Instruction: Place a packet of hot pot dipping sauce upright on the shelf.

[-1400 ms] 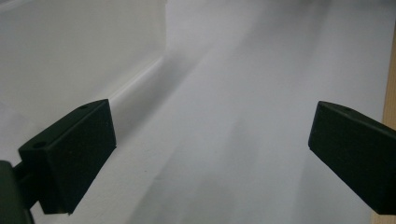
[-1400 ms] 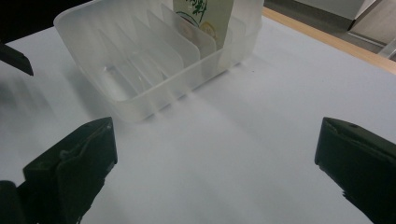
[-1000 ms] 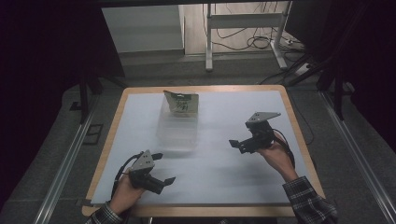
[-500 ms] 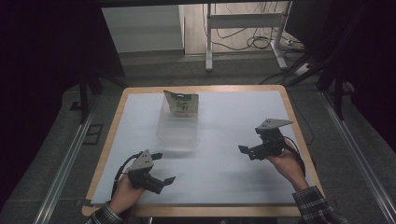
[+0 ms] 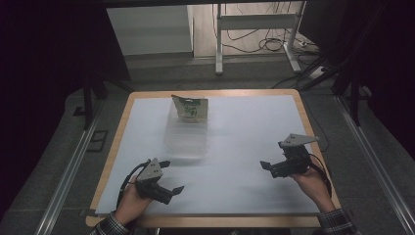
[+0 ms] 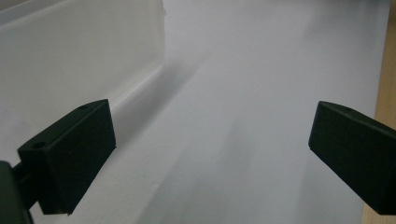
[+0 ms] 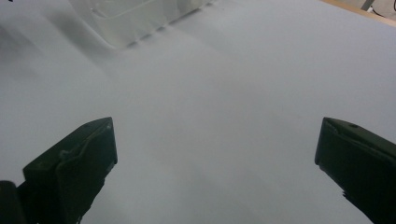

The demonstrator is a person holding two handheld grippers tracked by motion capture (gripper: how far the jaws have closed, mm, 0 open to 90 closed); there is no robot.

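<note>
While your left gripper (image 5: 166, 177) and right gripper (image 5: 266, 167) stand wide and empty, the clear plastic container (image 5: 186, 139) lies just ahead of the left one, its long axis running away from you.

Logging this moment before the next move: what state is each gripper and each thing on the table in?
left gripper: open, jaws wide apart, holding nothing, near the table's front edge.
right gripper: open, jaws wide apart, holding nothing, over bare table.
clear plastic box: resting flat on the table, no lid visible, apart from both grippers.
green-and-white pouch: standing upright at the box's far end; I cannot tell whether it stands inside.
</note>
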